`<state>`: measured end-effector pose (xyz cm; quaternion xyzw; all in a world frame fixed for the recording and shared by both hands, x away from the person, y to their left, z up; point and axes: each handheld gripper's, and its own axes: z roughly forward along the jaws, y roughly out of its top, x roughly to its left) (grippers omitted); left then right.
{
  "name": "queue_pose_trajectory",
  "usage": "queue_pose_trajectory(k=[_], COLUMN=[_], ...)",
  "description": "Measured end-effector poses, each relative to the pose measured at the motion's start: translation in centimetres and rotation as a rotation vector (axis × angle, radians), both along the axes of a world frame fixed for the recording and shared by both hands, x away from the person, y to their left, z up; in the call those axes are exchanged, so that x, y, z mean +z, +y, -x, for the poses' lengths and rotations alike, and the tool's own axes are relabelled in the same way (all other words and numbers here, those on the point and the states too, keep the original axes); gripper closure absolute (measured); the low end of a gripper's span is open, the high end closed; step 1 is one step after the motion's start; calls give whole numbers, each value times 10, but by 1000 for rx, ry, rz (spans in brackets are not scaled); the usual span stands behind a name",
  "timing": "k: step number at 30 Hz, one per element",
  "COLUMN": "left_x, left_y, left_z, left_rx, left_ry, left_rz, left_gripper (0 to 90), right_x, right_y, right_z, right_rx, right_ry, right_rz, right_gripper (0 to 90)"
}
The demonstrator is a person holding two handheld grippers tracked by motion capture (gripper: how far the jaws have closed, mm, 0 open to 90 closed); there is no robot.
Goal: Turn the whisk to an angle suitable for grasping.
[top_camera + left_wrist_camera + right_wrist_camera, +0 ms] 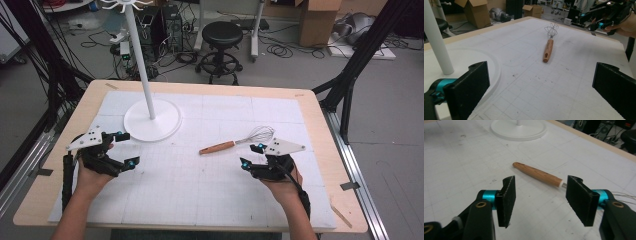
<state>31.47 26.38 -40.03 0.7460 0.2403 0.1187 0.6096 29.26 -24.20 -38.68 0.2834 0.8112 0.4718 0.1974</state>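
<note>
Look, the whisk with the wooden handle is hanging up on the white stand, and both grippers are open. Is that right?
Not quite. The whisk is not hanging on the white stand; it lies flat on the table, as the high view shows. The rest is right: it has a wooden handle, and the left gripper and right gripper are both open.

High view overhead facing forward, gripper views low, near – all share whisk [239, 141].
</note>
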Motion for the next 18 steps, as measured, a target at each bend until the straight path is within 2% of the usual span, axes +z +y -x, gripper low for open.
queue_pose_trajectory(k=[3, 5, 7, 9, 10, 11, 13, 18], left_x=[0, 2, 4, 6, 10, 10, 17, 19], left_y=[-2, -7, -16, -20, -28, -28, -39, -47], left_z=[-2, -5, -12, -15, -20, -20, -26, -24], left_rx=[-1, -10, -24, -30, -34, -34, -48, -65], left_ry=[5, 6, 15, 21, 18, 18, 12, 11], left_rz=[7, 12, 13, 5, -10, -10, -18, -36], left_gripper=[17, 17, 17, 17, 17, 17, 17, 17], right_x=[2, 6, 9, 10, 11, 11, 12, 13], right_y=[-5, -11, -14, -16, -16, -16, -18, -20], right_z=[0, 0, 0, 0, 0, 0, 0, 1], right_rx=[-16, -43, -57, -60, -65, -65, -66, -62], right_ry=[-11, -24, -34, -44, -45, -45, -52, -51], right_rz=[-4, -25, -39, -38, -49, -49, -53, -57], right_gripper=[366, 338, 309, 305, 305, 305, 305, 305])
